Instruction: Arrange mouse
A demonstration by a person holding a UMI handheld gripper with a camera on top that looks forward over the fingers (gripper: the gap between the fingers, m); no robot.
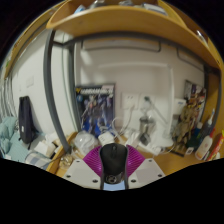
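Black mouse point(114, 163) clenched between the jaws of the gripper point(114, 170), pink pads on both sides, lifted above the wooden tabletop point(180, 160). Carry stage; placing appears left. Poster point(97, 103) on far wall.

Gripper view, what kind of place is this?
Probably a home desk or study corner. A wooden desk runs along a white wall hung with a poster, with a wooden shelf overhead. The gripper is shut on a black mouse.
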